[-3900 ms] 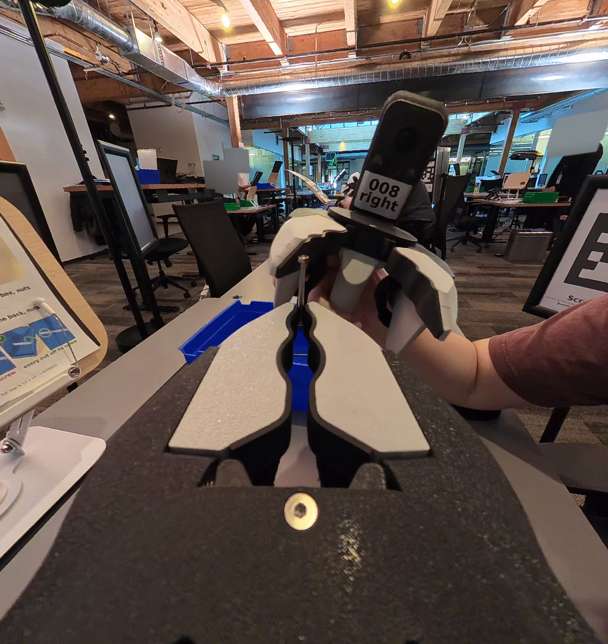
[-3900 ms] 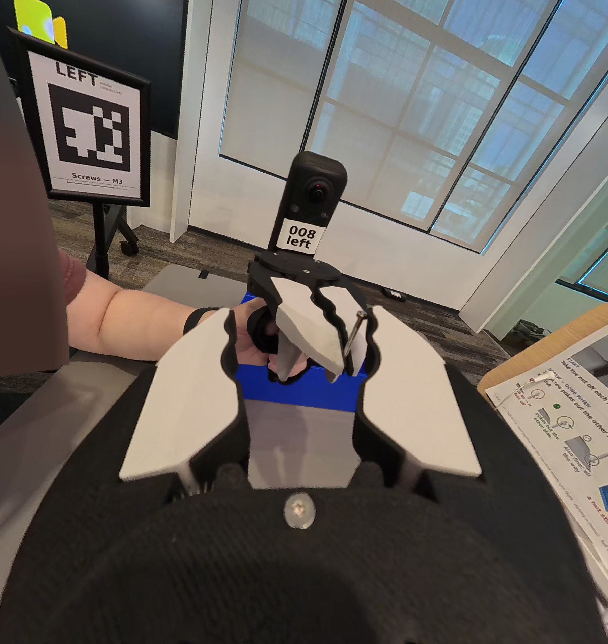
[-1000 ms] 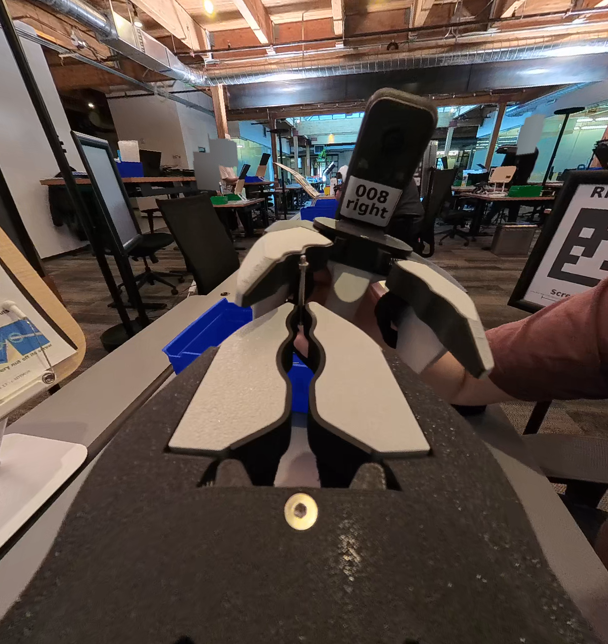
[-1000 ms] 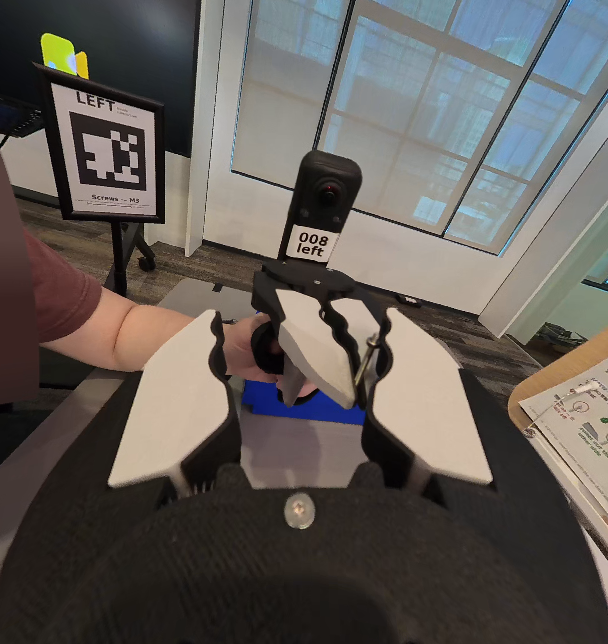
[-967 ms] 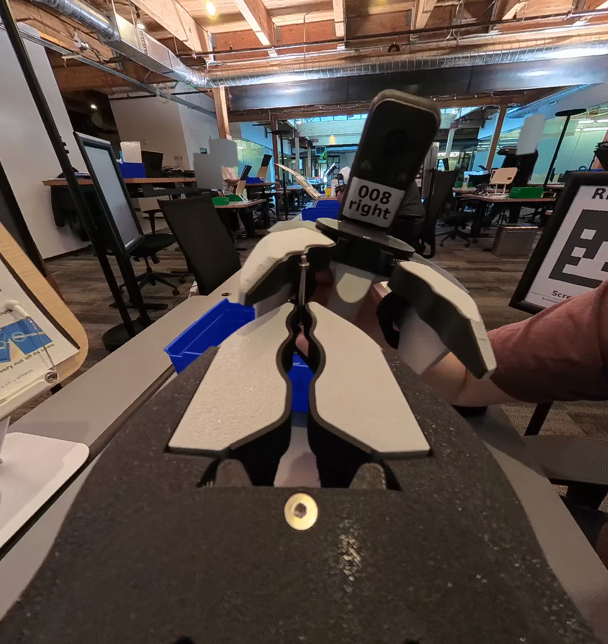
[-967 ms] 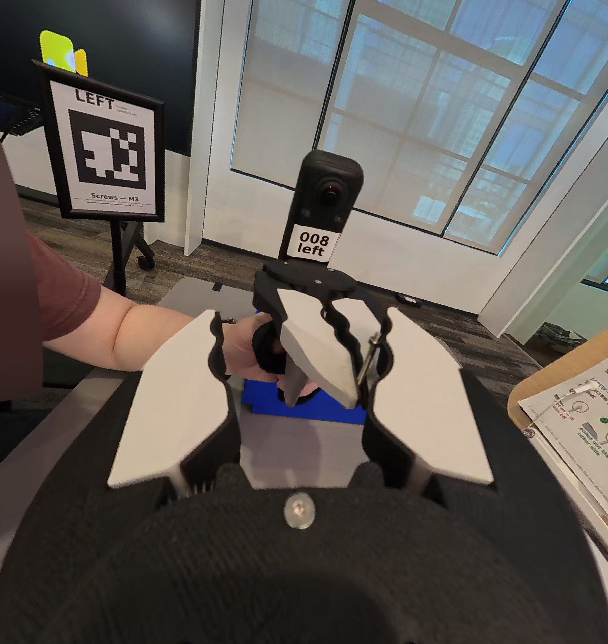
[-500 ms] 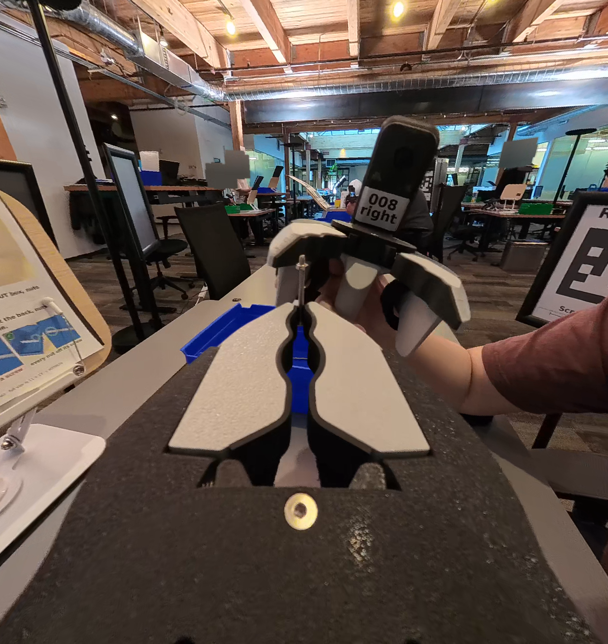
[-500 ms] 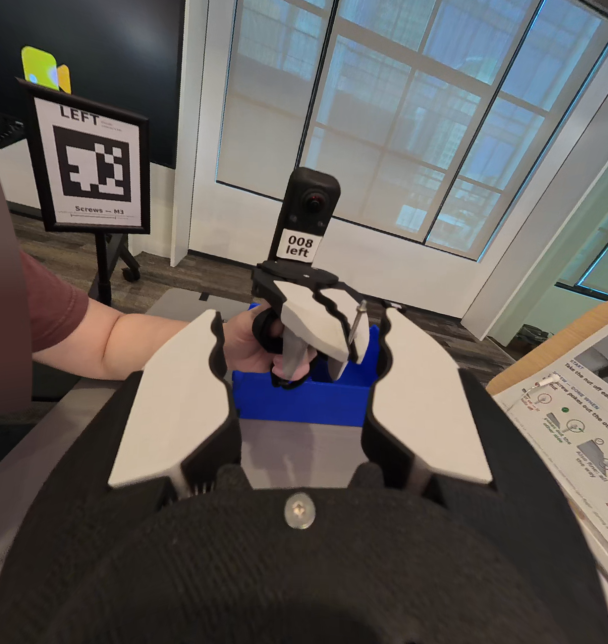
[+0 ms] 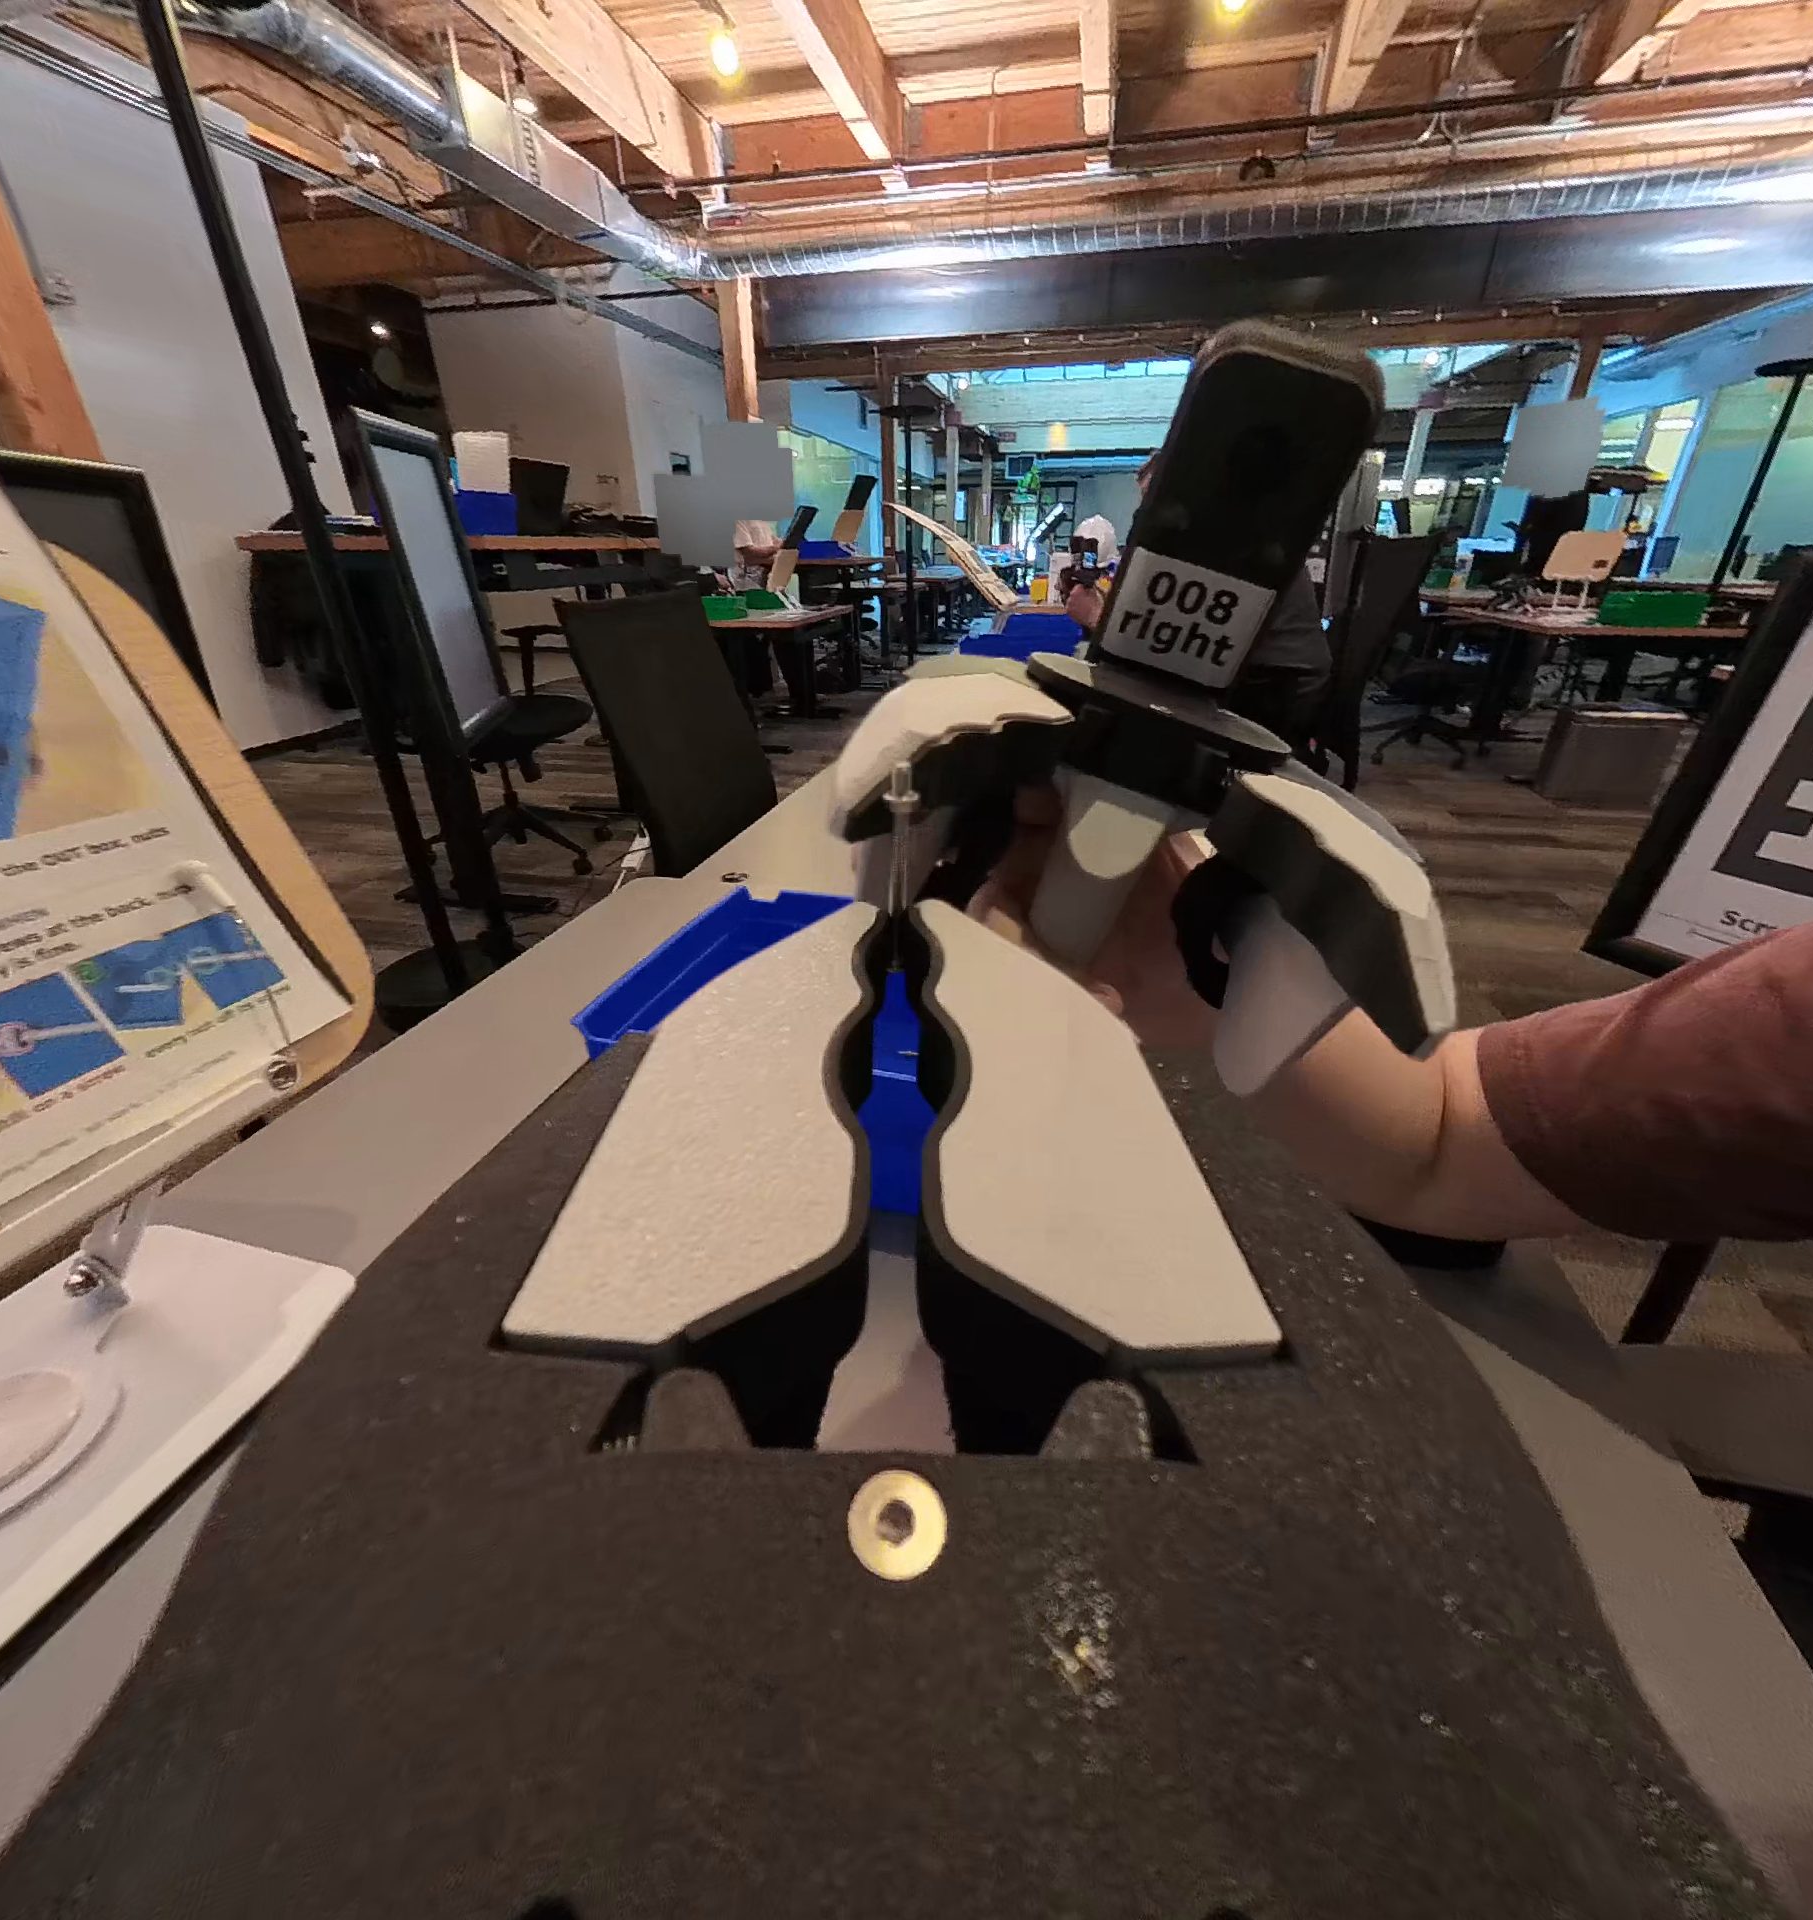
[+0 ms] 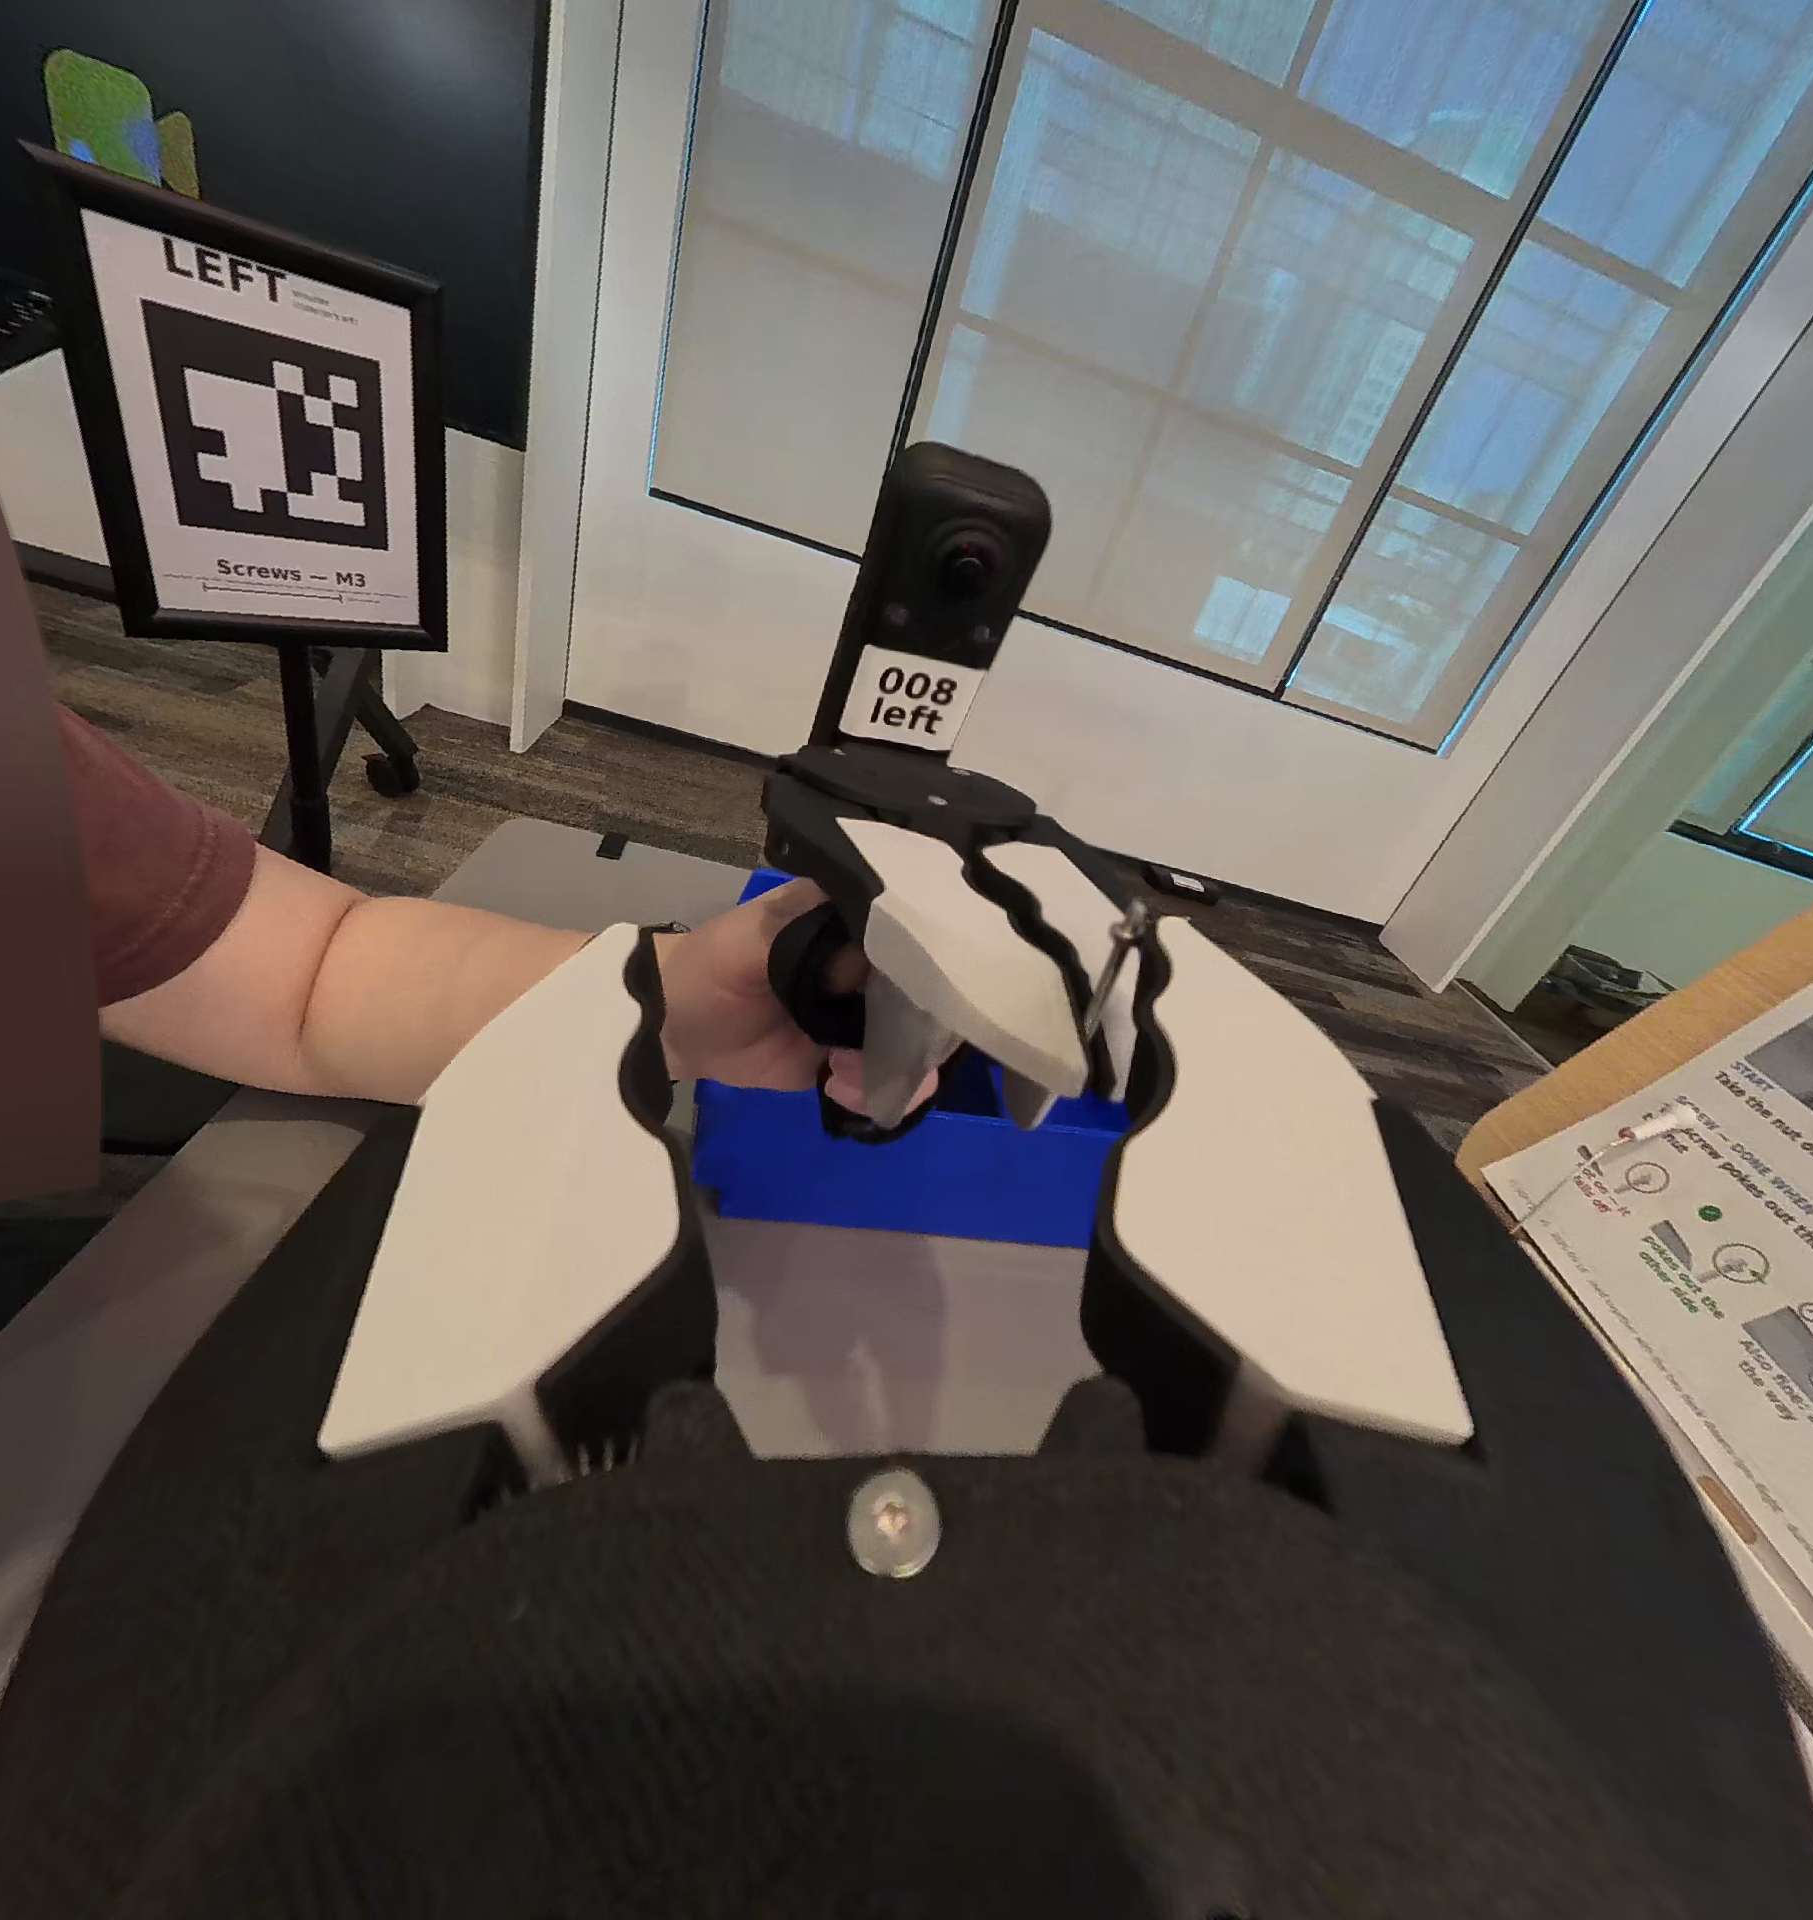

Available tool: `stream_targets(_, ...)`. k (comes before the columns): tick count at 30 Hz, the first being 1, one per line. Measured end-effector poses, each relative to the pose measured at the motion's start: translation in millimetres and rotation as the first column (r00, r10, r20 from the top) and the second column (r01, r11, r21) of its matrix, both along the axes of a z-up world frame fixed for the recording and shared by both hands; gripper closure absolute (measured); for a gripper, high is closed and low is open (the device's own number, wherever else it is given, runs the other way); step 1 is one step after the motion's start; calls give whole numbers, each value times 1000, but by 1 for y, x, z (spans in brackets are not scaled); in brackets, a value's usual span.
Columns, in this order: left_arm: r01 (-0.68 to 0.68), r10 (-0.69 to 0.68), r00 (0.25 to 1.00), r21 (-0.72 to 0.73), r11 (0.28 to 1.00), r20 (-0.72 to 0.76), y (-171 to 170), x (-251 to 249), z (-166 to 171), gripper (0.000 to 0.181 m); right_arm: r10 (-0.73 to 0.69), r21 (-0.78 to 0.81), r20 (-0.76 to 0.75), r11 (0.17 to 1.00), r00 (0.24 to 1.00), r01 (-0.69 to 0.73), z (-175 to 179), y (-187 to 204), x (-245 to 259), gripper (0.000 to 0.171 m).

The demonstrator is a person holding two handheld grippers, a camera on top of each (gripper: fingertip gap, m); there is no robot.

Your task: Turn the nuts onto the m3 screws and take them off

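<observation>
My left gripper (image 9: 894, 920) is shut on a thin metal screw (image 9: 896, 862) that stands up from its fingertips. The screw has a small wider piece at its top end (image 9: 900, 800); I cannot tell whether it is a nut or the head. My right gripper (image 10: 897, 935) is open and empty. Its right finger (image 10: 1266, 1143) has its inner edge next to the screw (image 10: 1110, 977). In the left wrist view, the right gripper (image 9: 1130, 935) faces me, one finger (image 9: 943, 748) just behind the screw's top. The left gripper also shows in the right wrist view (image 10: 1073, 1049).
A blue bin (image 9: 694, 966) sits on the grey table (image 9: 445, 1101) under both grippers; it also shows in the right wrist view (image 10: 902, 1174). An instruction sheet on a stand (image 9: 102, 935) is at one side, and a framed marker sign (image 10: 258, 416) at the other. One gripper's finger ends stand about 4 centimeters off the other's.
Half a second ago the two grippers were farther apart. They have closed in again, and the screw is back beside the right gripper's finger. The left gripper has stayed shut on the screw.
</observation>
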State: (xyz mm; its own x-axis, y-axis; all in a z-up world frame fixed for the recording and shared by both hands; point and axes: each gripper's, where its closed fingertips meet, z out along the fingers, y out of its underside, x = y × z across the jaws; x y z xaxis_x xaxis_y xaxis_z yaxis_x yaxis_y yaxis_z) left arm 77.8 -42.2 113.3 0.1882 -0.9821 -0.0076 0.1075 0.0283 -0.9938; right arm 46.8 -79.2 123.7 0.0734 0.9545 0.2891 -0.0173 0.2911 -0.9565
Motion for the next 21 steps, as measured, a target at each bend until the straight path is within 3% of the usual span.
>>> stream_targets(4, 18, -16, 999, -35, 999, 48, 3, -7, 5, 179, -8, -32, -21, 999, 1000, 8, 2, 7, 4, 85)
stream_targets(11, 104, -104, 995, -54, 993, -2, -14, 18, -8, 179, 10, -27, -12, 1000, 1000, -10, -4, 1, -7, 85)
stream_targets(21, 25, -24, 1000, -50, 998, 10, 1, 3, -3, 179, -3, -24, -7, 1000, 1000, 3, -4, 5, -3, 83)
